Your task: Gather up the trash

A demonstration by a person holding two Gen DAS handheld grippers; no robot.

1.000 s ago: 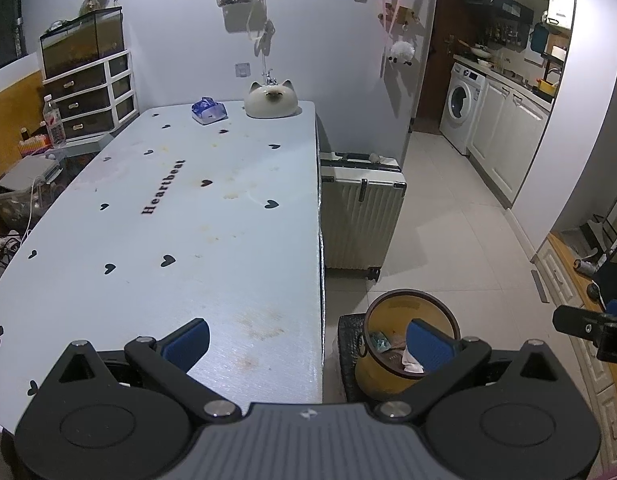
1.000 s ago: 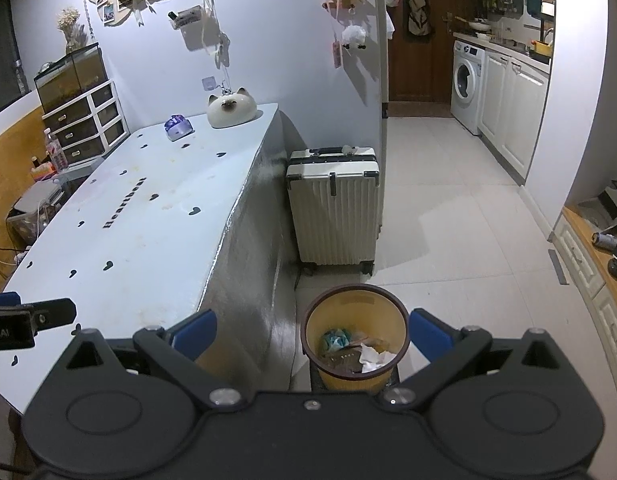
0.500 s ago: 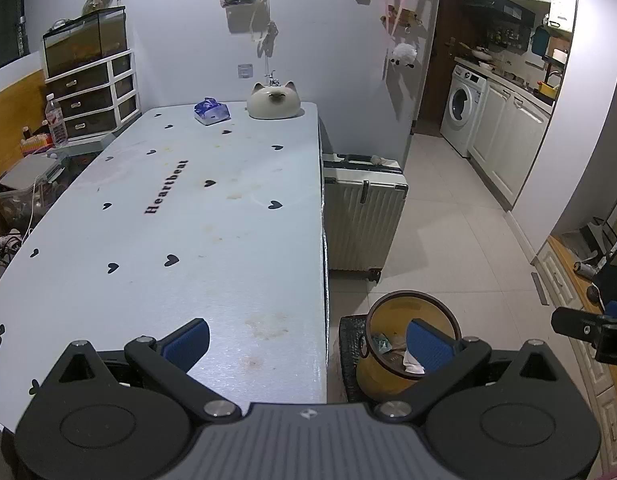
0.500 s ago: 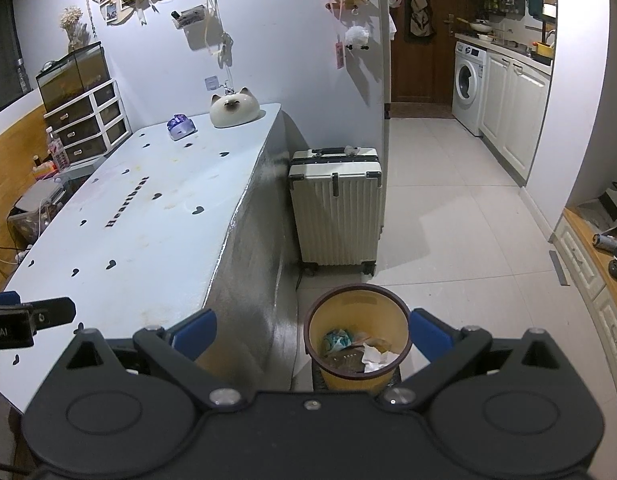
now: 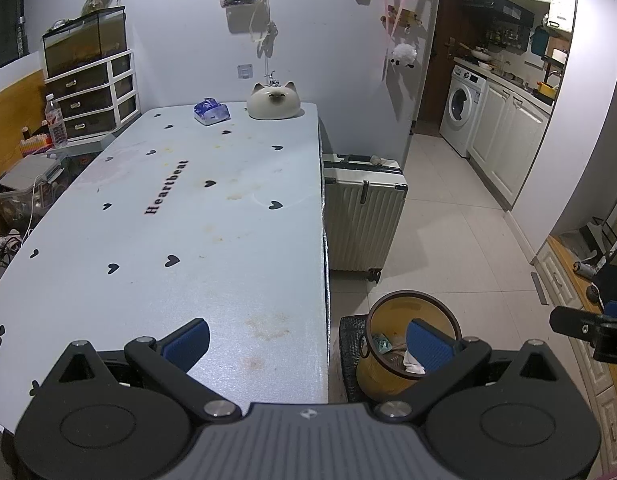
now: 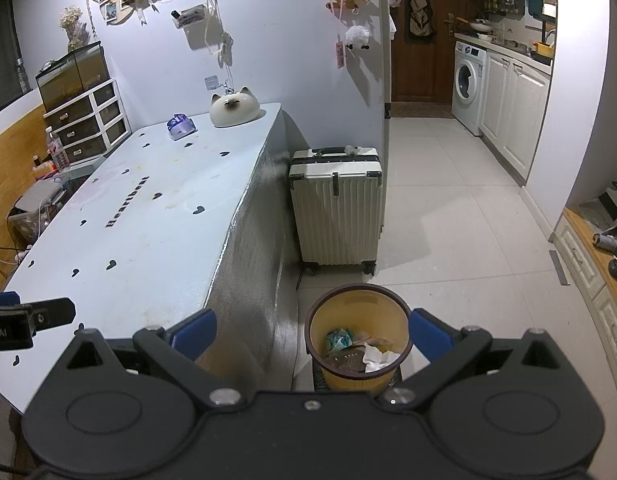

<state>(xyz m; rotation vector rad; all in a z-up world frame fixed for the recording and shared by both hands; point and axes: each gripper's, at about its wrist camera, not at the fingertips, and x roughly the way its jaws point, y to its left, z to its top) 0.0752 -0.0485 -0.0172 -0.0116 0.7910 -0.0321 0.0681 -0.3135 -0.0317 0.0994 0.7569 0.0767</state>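
Change: both views have shifted only slightly over the last second; the table looks a little further off in the left wrist view, and the bin sits a touch higher in the right wrist view
Left claw (image 5: 307,339): fingers spread wide, nothing between them; it hangs over the near right edge of the table, one blue pad (image 5: 187,340) above the tabletop, the other above the bin
Right claw (image 6: 311,333): fingers spread wide, nothing held; the bin shows between its blue pads (image 6: 429,334)
Bin (image 6: 357,335): yellow with a dark rim, standing on the floor just beside the near corner of the table, on a dark mat
Trash (image 6: 360,350): crumpled white paper, a teal wrapper and other scraps lie at the bottom of the bin
Table (image 5: 180,216): pale top with black hearts and the word "Heartbeat", some brownish stains
Far end of table: a blue tissue pack (image 5: 211,112) beside a cat-shaped ornament (image 5: 273,101)
Suitcase (image 6: 337,210): white, upright, on the floor beyond the bin, against the table's side
Background: a washing machine (image 6: 468,86) in the kitchen area
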